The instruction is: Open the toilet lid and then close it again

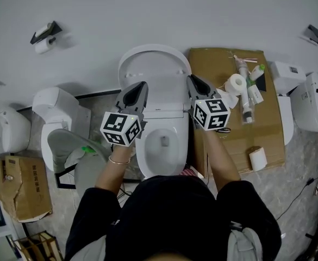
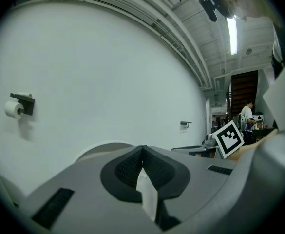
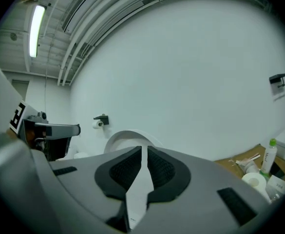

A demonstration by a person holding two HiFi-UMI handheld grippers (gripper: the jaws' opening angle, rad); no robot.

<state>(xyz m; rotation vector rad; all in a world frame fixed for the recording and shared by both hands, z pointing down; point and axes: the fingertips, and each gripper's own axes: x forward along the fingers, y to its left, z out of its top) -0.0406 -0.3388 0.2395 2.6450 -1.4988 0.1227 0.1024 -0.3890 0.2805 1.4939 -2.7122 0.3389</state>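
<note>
The white toilet (image 1: 148, 151) stands in front of me against the wall. Its lid (image 1: 154, 69) is raised upright, the seat is down and the bowl (image 1: 164, 141) shows. My left gripper (image 1: 143, 85) hovers at the lid's left side, its fingertips touching and nothing between them (image 2: 142, 147). My right gripper (image 1: 190, 79) hovers at the lid's right edge, with a narrow empty slit between its pads (image 3: 144, 149). The lid's rounded top shows beyond the jaws in the left gripper view (image 2: 96, 147) and the right gripper view (image 3: 127, 136). Neither gripper touches the lid.
A large cardboard box (image 1: 267, 124) right of the toilet carries a paper roll (image 1: 236, 83) and bottles. Other white toilets stand at the left (image 1: 58, 113) and right (image 1: 311, 102). A paper holder (image 1: 44, 37) hangs on the wall. Another cardboard box (image 1: 20, 186) sits low left.
</note>
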